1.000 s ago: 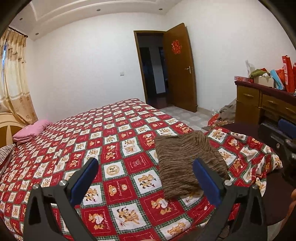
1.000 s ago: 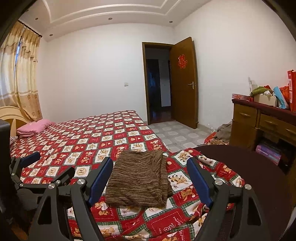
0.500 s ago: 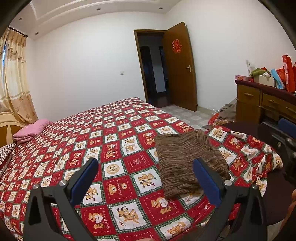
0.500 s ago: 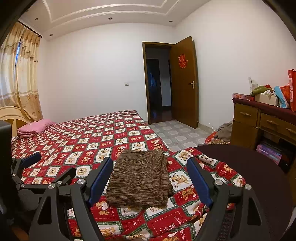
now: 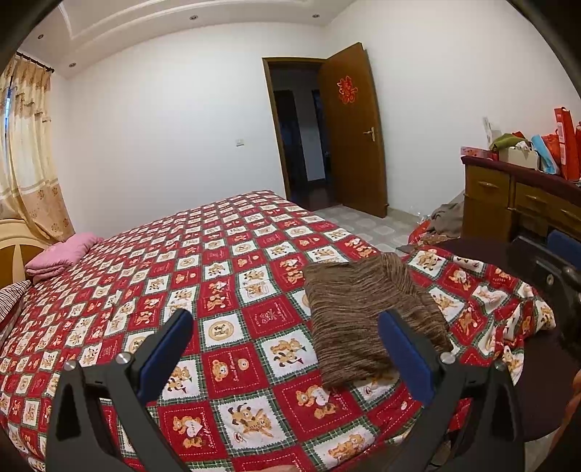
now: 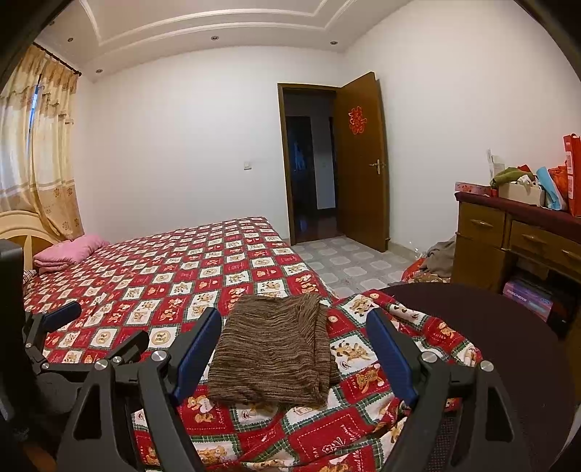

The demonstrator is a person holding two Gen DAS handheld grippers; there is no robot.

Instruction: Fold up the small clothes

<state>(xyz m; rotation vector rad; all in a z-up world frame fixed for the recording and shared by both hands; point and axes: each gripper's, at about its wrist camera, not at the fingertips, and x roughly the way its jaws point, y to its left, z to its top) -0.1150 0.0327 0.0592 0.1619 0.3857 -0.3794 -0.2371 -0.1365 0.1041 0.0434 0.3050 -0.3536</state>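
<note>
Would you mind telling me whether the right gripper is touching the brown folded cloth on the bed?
Apart. In the right wrist view the right gripper is open, its blue pads either side of and nearer than the brown cloth.

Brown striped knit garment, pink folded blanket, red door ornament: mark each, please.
Brown striped knit garment (image 6: 272,348): right wrist view, middle of its top layer.
Pink folded blanket (image 6: 69,251): right wrist view, upper surface.
Red door ornament (image 5: 345,89): left wrist view, its centre.

- white walls (image 6: 174,138) and a stepped ceiling (image 6: 210,21) with spotlights
- brown door (image 6: 361,159) open, straight past the fingers
- curtains (image 6: 40,152) off left, wooden dresser (image 6: 508,232) off right
- grey tiled floor (image 6: 348,261)
</note>
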